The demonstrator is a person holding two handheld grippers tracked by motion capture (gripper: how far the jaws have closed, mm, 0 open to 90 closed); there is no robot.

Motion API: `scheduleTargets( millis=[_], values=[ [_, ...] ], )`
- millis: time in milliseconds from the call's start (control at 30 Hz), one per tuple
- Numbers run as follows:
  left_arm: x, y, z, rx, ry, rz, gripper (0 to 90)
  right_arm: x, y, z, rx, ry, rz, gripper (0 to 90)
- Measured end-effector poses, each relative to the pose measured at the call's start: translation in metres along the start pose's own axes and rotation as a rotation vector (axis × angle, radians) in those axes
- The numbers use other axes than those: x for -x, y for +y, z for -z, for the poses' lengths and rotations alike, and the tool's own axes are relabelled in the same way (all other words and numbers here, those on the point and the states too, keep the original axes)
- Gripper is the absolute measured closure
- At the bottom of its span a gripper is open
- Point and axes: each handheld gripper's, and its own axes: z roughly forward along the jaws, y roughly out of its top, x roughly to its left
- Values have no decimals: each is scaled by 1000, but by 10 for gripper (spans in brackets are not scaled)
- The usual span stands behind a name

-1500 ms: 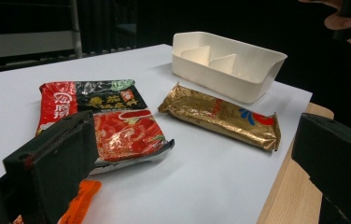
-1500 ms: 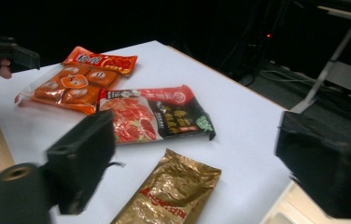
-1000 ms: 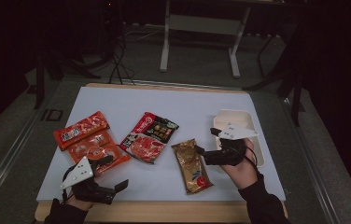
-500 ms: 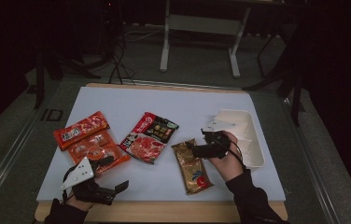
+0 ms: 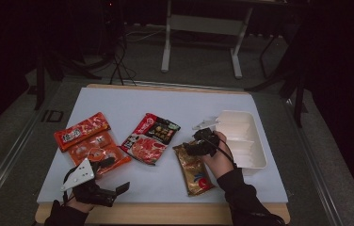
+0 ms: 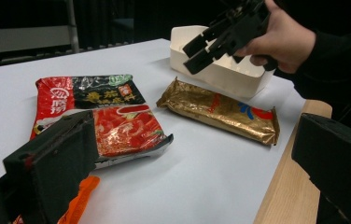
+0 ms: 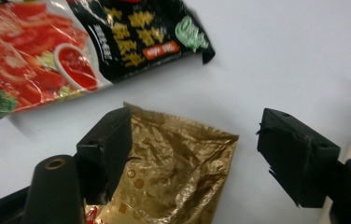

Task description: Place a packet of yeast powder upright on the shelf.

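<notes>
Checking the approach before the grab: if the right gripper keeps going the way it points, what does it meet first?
Most likely the gold packet: the right gripper has its open jaws astride that packet's far end, not yet pressing it; depth is unclear.

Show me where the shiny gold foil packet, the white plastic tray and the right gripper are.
Shiny gold foil packet (image 7: pixel 173 172): right gripper view, crinkled upper end.
White plastic tray (image 5: pixel 258 162): high view, right rim.
Right gripper (image 7: pixel 194 149): right gripper view, between fingertips.

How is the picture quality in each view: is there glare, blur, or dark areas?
High view: the room behind the white table is nearly black, and the picture is soft. Left gripper view: its own near fingers are out of focus; the gold packet is sharp. Right gripper view: glare on the red and black packet, slightly blurred.
</notes>
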Motion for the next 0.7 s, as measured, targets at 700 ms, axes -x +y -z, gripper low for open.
scheduleTargets(
  millis=[700],
  values=[
    [0,-1,-2,-22,-7,0,6,16,-5,-50,-216,18,-145,305]
  ],
)
